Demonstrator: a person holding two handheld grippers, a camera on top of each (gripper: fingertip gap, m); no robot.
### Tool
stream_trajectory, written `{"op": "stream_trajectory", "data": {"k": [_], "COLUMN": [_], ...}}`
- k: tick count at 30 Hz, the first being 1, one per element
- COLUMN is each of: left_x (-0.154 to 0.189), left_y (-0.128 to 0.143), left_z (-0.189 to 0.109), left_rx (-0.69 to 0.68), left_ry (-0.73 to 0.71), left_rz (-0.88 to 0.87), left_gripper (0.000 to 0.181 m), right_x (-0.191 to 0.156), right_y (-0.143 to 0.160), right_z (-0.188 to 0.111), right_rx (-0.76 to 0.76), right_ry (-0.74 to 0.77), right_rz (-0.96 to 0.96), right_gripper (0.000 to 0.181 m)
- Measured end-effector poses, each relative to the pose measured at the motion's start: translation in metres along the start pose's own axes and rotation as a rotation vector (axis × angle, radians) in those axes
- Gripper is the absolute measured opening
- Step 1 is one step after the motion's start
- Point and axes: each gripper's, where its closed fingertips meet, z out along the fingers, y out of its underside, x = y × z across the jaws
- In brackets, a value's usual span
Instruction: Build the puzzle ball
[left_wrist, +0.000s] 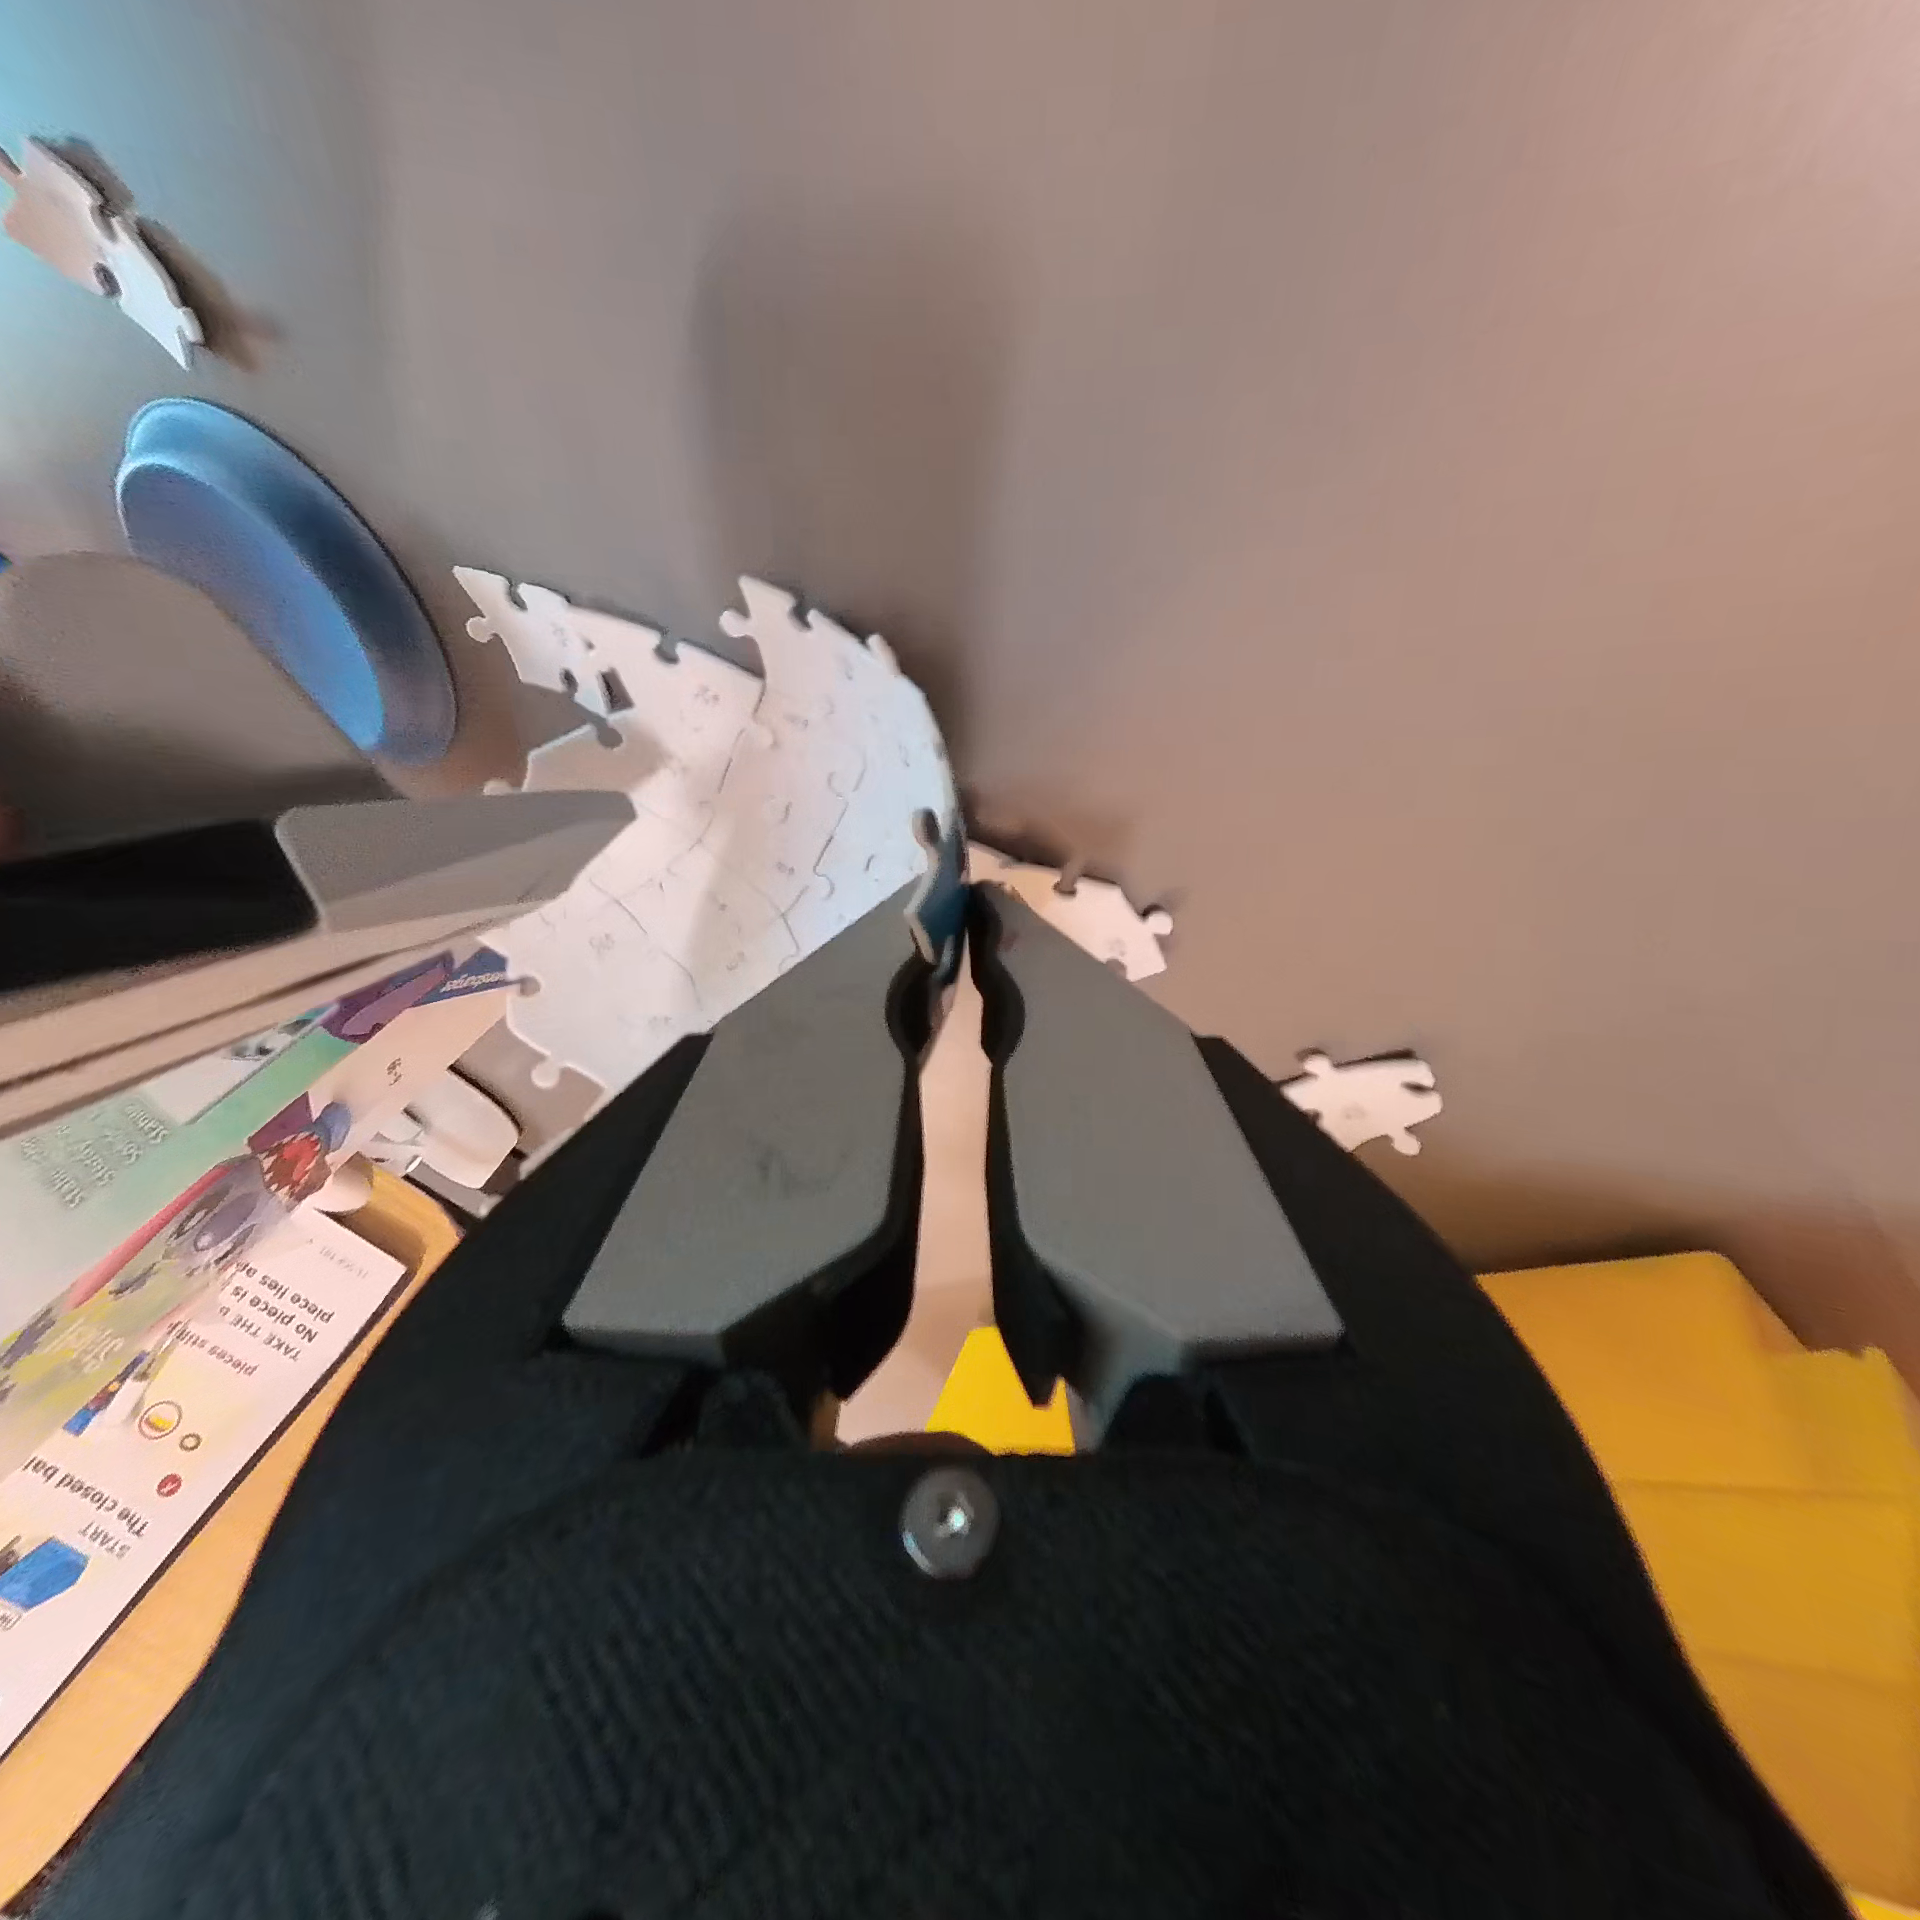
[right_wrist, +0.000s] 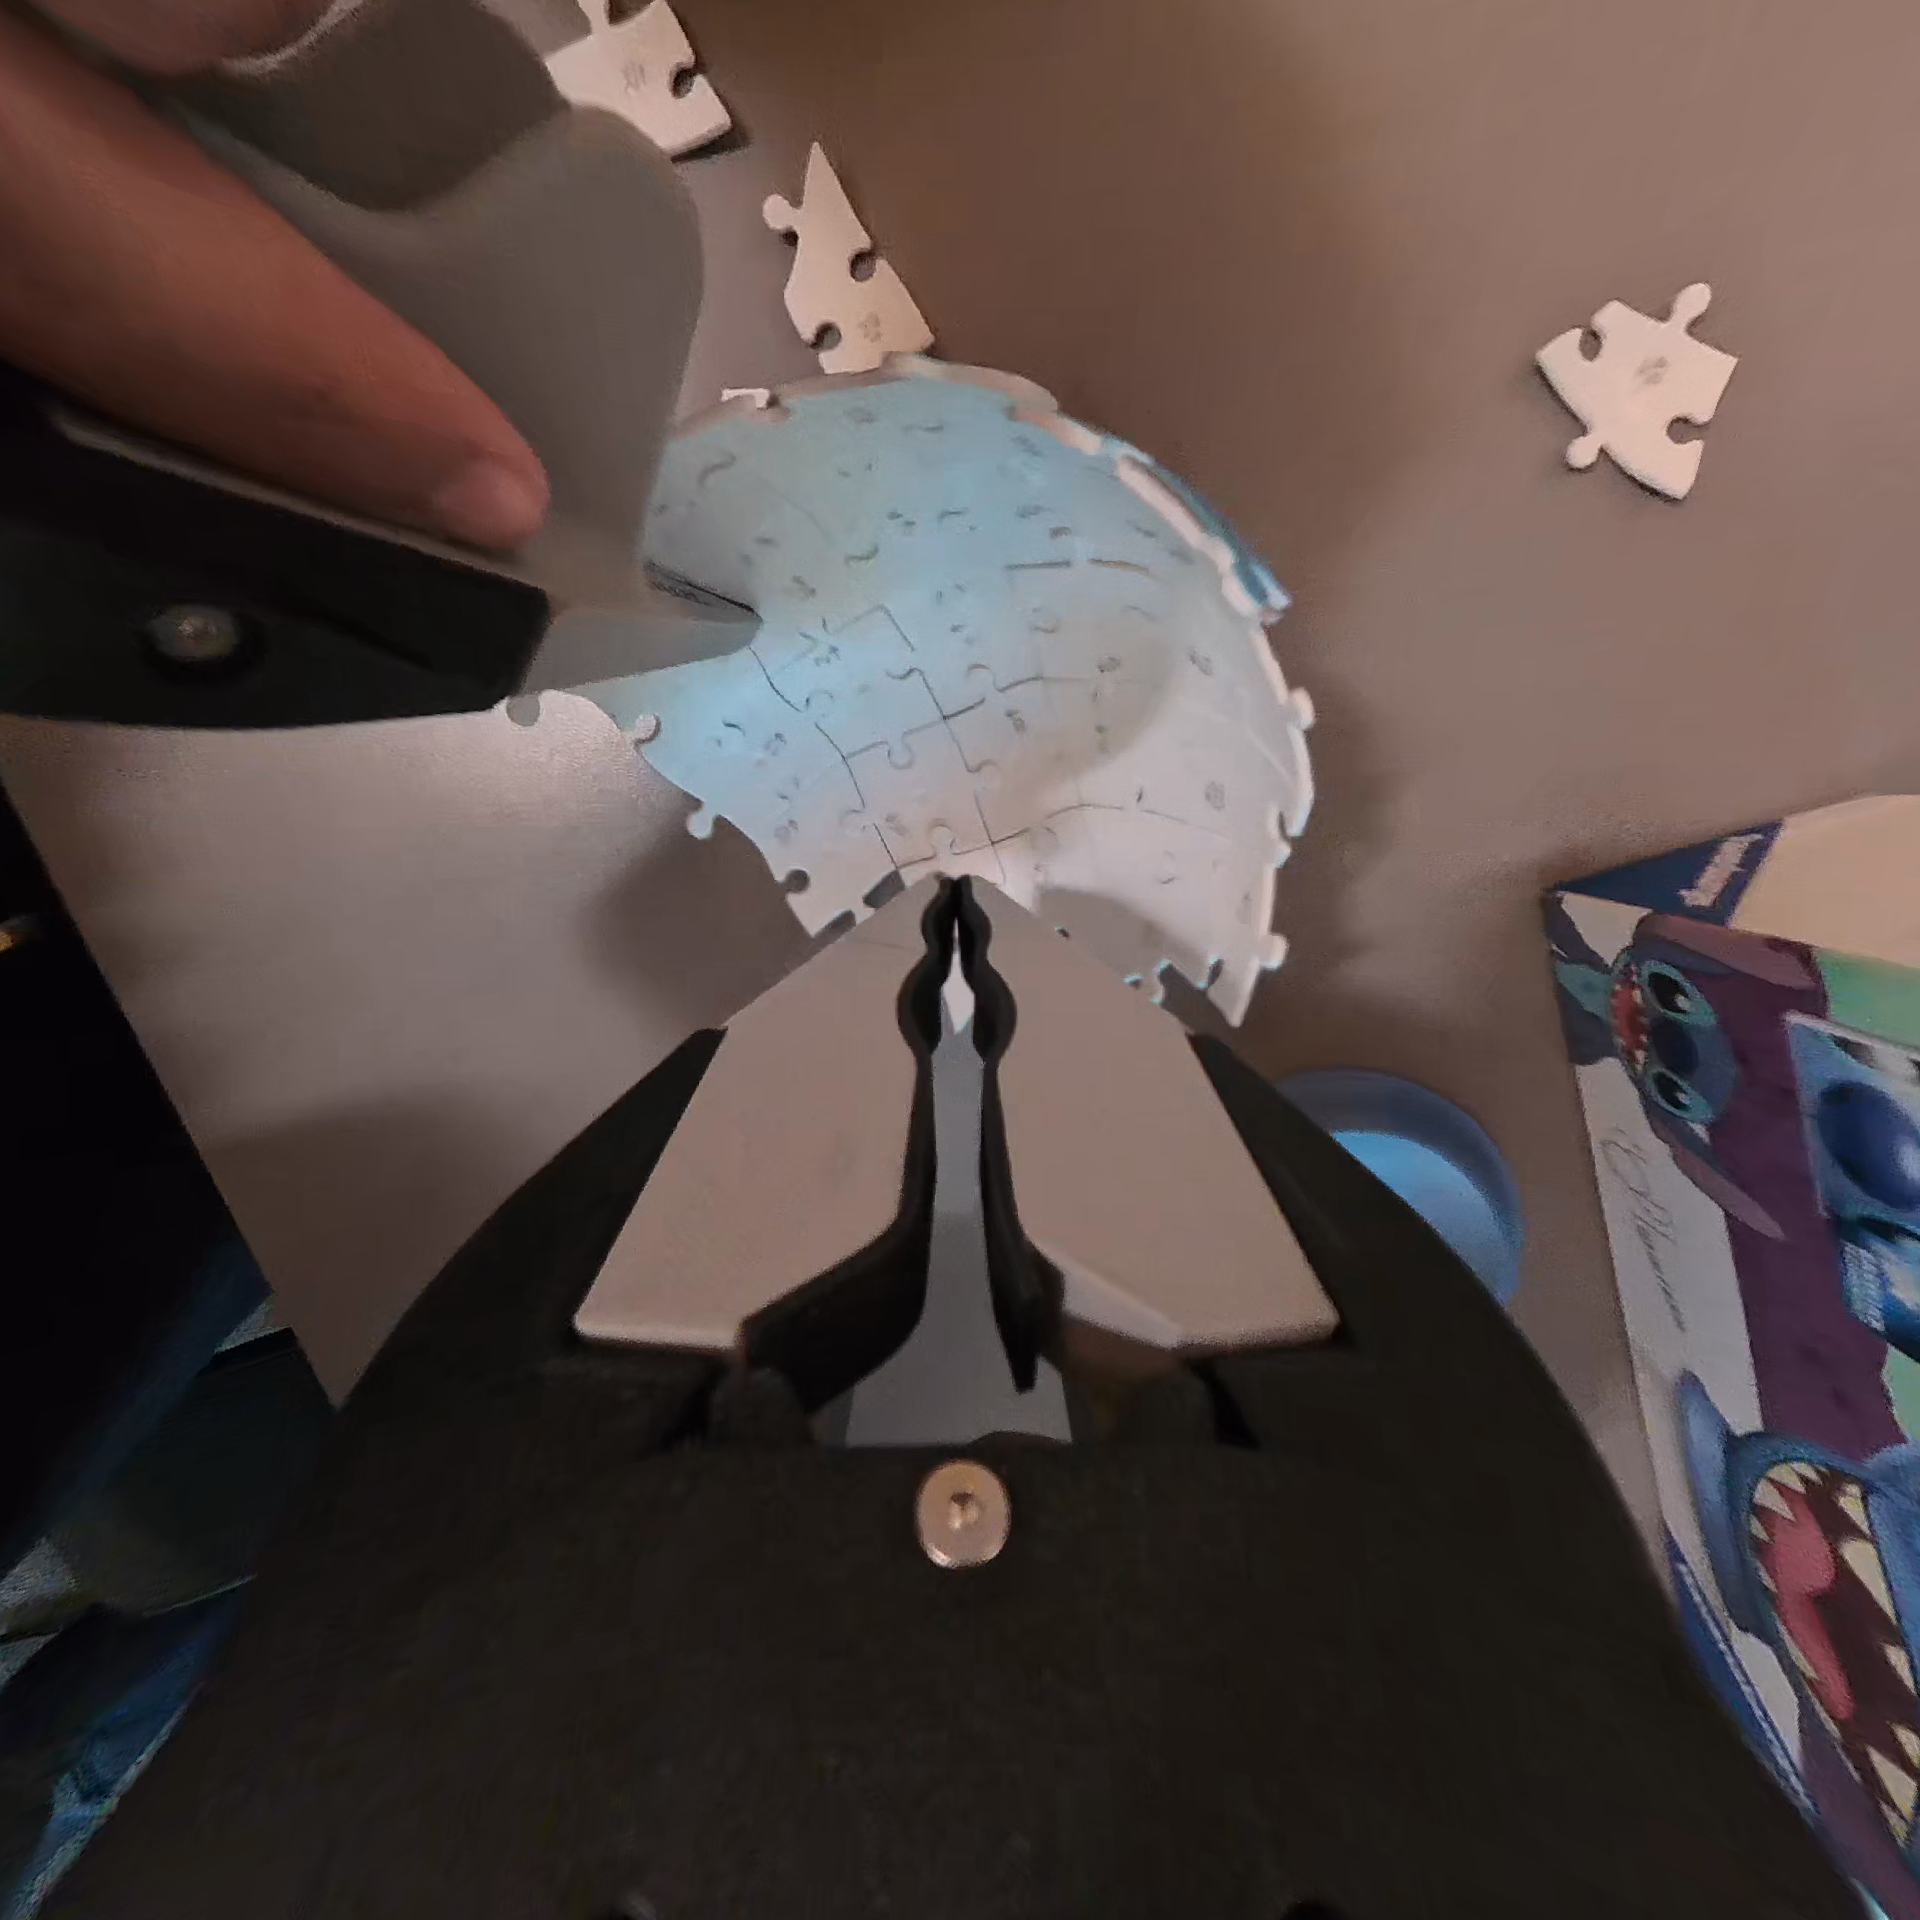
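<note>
Grey tabletop (right_wrist: 1455, 582) filled the background of both views, with loose white puzzle pieces (right_wrist: 1636, 400) scattered on it, well apart from the work. At the centre sat the puzzle ball (right_wrist: 987, 665), only partly built: a curved shell of joined pieces seen from its pale inner side, its rim ragged with tabs and gaps. It seemed to be held up between the two tools, though whether it also touched the table could not be told.

The right gripper (right_wrist: 958, 891) had its jaws pressed nearly together at the shell's near edge, apparently nipping the rim. The left gripper (left_wrist: 951, 914) was likewise almost closed, pinching the thin edge of the shell on its own side, a blue printed face showing just at the tips. A person's fingers (right_wrist: 312, 343) lay along the left tool.

A blue stand (left_wrist: 281, 582) rested on the table nearby, and the printed puzzle box (right_wrist: 1766, 1247) lay to one side with an instruction sheet (left_wrist: 208, 1351).

The risk looked to be in the grip itself: both holds were on a thin rim, so any twist or pull apart would likely pop seams open, or let the shell slip and buckle
</note>
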Motion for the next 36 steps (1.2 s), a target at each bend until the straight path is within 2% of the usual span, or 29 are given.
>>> {"op": "stream_trajectory", "data": {"k": [7, 17, 26, 32, 36], "left_x": [-0.004, -0.003, -0.004, -0.004, -0.002], "left_y": [-0.002, -0.006, -0.006, -0.006, -0.006], "left_z": [-0.003, -0.003, -0.004, -0.004, -0.004], "left_rx": [0.015, 0.028, 0.028, 0.021, 0.014], "left_ry": [-0.006, 0.007, 0.014, 0.021, 0.029], "left_rz": [0.007, 0.01, 0.005, 0.006, 0.013], "left_gripper": [0.001, 0.003, 0.004, 0.003, 0.002], "right_x": [0.002, -0.006, -0.006, -0.006, 0.0], "right_y": [0.018, 0.014, 0.016, 0.016, 0.013], "right_z": [0.018, 0.034, 0.034, 0.032, 0.015], "right_rx": [-0.065, -0.043, -0.117, -0.037, 0.026], "right_ry": [0.006, -0.056, 0.07, -0.013, -0.021], "right_rz": [0.007, 0.033, -0.038, 0.043, 0.086], "right_gripper": [0.0, 0.0, 0.0, 0.0, 0.0]}}
